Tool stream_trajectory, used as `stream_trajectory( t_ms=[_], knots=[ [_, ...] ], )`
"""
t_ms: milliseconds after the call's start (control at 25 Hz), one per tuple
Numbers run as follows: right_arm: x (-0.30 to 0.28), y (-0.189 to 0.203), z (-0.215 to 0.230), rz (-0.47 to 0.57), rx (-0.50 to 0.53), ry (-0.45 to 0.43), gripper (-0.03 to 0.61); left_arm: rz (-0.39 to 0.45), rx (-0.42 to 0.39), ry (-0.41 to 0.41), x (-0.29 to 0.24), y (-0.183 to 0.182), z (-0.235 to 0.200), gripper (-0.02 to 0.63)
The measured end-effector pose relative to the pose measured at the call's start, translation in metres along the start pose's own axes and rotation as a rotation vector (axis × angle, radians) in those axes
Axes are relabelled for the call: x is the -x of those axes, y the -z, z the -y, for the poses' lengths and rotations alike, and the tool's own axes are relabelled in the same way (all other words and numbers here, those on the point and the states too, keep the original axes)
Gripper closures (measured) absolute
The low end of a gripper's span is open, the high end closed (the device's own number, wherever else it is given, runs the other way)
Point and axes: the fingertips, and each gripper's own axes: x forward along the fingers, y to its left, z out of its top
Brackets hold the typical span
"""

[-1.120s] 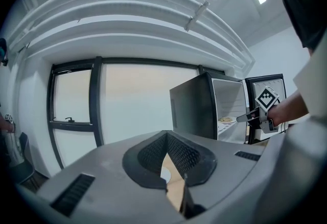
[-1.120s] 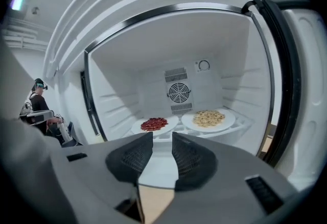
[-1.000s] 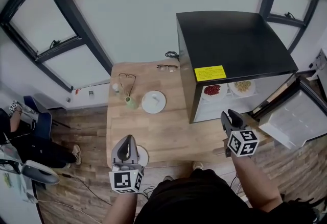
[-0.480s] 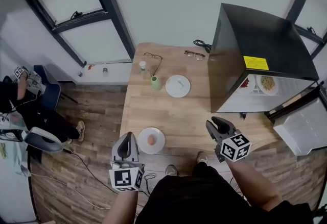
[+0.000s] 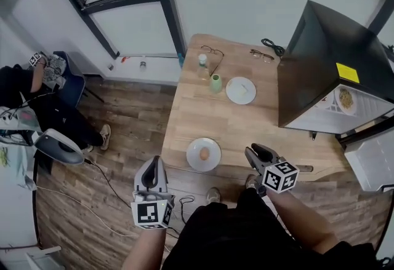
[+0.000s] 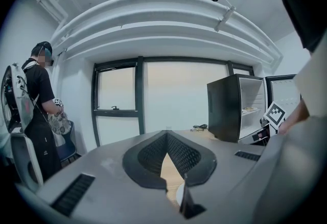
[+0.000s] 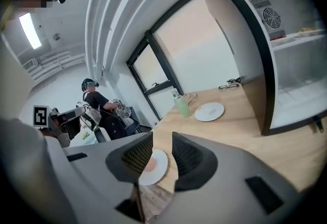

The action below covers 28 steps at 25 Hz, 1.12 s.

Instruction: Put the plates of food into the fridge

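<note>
A white plate [image 5: 204,154] with a small round orange-brown piece of food sits near the front edge of the wooden table [image 5: 246,124]. A second white plate [image 5: 241,90] lies farther back. My left gripper [image 5: 153,166] hangs left of the table over the floor, its jaws shut and empty; its own view shows the left gripper [image 6: 166,136] closed at the tips. My right gripper [image 5: 257,150] is open and empty, to the right of the food plate. Through the right gripper [image 7: 161,139] I see the food plate [image 7: 153,166] beyond it, untouched. The black fridge [image 5: 345,72] stands open at right.
A green cup [image 5: 215,83], a small bottle [image 5: 202,61] and two pairs of glasses [image 5: 212,51] sit at the table's back. The fridge door [image 5: 369,164] swings out at the right. Inside the fridge is a plate of food [image 5: 346,98]. A person [image 5: 24,87] sits at left.
The view has swung left, away from the fridge. Both grippers have moved back toward the table's near edge, and the plate with the round food has come into view between them.
</note>
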Motion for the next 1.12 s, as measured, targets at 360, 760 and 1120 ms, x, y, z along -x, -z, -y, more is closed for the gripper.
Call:
stream_trajectory(
  t_ms=[360, 760, 1120],
  knots=[
    [-0.039, 0.068, -0.026, -0.046, -0.204, -0.017, 0.445, -0.033, -0.029, -0.063, 0.038, 0.016, -0.054, 0.611],
    [-0.070, 0.152, -0.037, -0.138, -0.464, -0.006, 0.445, -0.094, -0.068, -0.096, 0.071, 0.032, -0.065, 0.611],
    [-0.103, 0.190, -0.038, -0.184, -0.670, 0.008, 0.417, -0.131, -0.074, -0.169, 0.098, 0.038, -0.087, 0.611]
  ],
)
